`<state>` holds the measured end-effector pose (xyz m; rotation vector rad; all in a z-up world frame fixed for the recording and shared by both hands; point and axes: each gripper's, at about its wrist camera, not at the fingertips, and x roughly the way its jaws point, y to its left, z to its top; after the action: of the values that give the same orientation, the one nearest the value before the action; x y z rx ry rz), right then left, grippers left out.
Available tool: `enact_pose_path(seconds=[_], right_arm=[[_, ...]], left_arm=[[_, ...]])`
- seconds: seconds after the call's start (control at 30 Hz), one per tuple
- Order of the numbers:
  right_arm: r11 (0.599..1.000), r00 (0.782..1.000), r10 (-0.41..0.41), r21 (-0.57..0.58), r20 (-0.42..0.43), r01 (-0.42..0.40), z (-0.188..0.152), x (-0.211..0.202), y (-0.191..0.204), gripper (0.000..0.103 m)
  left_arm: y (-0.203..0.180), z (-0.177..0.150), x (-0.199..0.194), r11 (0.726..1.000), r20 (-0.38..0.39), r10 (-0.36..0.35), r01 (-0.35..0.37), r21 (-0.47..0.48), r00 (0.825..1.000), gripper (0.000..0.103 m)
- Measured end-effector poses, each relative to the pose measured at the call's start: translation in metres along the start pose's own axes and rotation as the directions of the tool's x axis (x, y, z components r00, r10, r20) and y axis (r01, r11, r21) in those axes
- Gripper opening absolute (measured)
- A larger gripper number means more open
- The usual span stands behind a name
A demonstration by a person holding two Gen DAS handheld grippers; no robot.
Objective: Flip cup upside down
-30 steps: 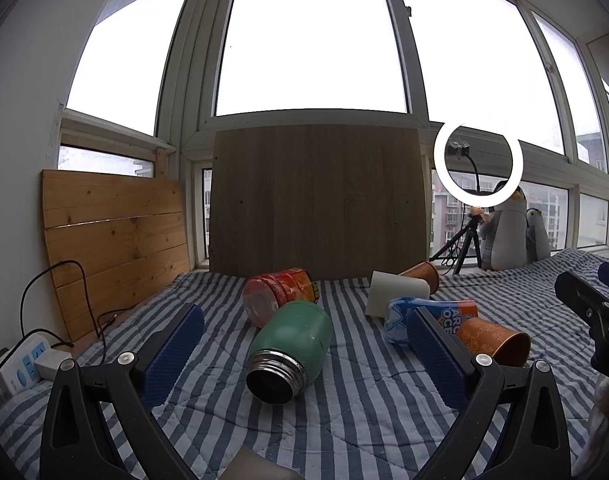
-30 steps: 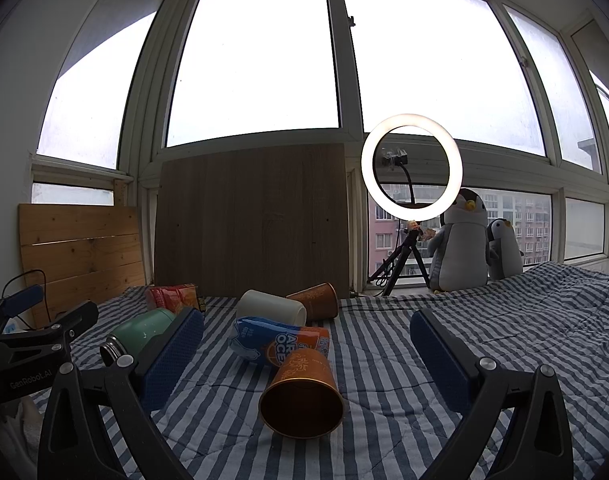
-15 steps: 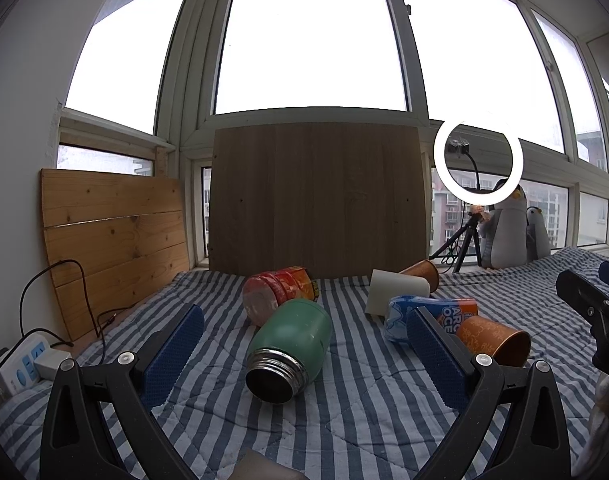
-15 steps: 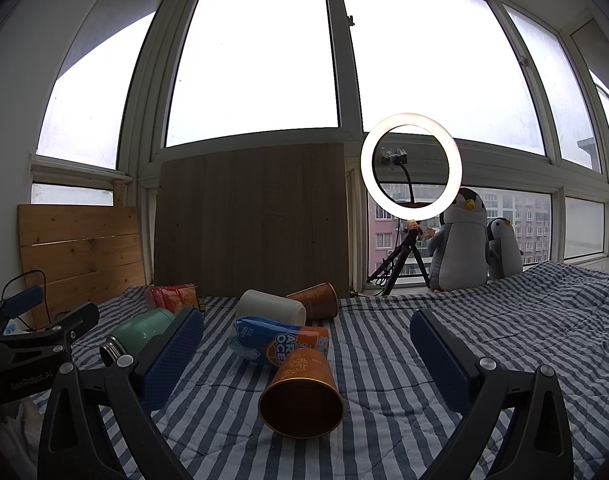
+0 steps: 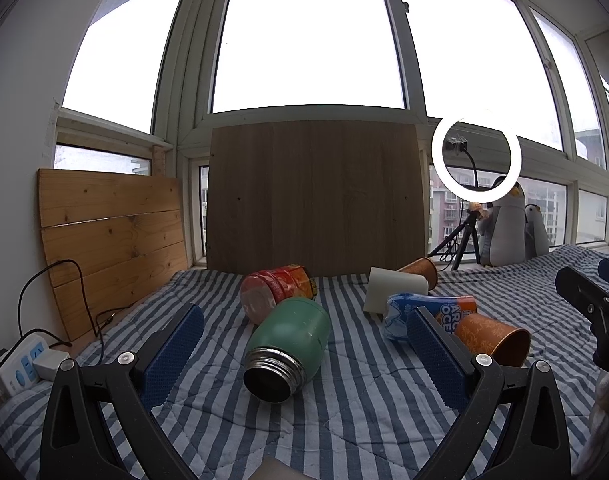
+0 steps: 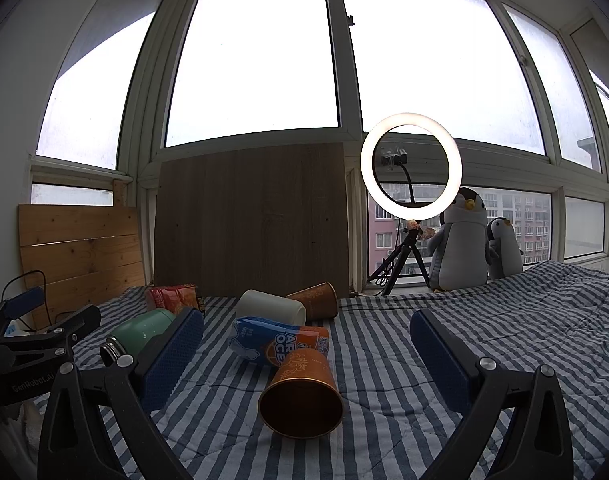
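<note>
1. Both idle: left hand-held gripper spread wide, holding nothing; right hand-held gripper the same.
2. Target, my read: copper cup lying on its side on the striped bedspread, mouth toward the right camera, between the right jaws' line of sight, no contact.
3. Its base touches the blue-orange snack bag. Risk: closing in nudges the bag or rolls the cup.
4. Bedspread is soft and quilted, so an inverted cup may tip.
5. Green flask, second copper cup and white cup lie close; wrong pick possible.
</note>
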<state>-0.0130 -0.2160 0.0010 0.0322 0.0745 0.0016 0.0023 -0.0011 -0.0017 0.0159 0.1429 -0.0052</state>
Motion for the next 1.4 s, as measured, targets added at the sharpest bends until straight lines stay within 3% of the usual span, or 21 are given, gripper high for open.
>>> enact_pose_path(seconds=[0.7, 1.03, 1.2, 1.4], right_arm=[[1.0, 1.0, 0.003, 0.005, 0.005, -0.003, 0.001, 0.0, 0.001, 0.102], [1.0, 1.0, 0.009, 0.014, 0.017, -0.009, 0.003, -0.001, 0.003, 0.102], [1.0, 0.999, 0.021, 0.016, 0.026, -0.022, 0.003, -0.002, 0.003, 0.102], [1.0, 0.999, 0.021, 0.009, 0.038, -0.022, 0.002, -0.005, 0.004, 0.102]], left_arm=[[-0.002, 0.0, 0.002, 1.0, -0.014, -0.01, 0.01, 0.004, 1.0, 0.103], [0.023, 0.004, 0.026, 0.996, -0.159, -0.08, 0.073, -0.048, 0.984, 0.103], [0.059, 0.002, 0.038, 1.0, -0.247, -0.009, 0.016, 0.024, 0.969, 0.103], [0.106, 0.01, 0.052, 0.999, -0.301, 0.039, -0.032, 0.028, 0.953, 0.103]])
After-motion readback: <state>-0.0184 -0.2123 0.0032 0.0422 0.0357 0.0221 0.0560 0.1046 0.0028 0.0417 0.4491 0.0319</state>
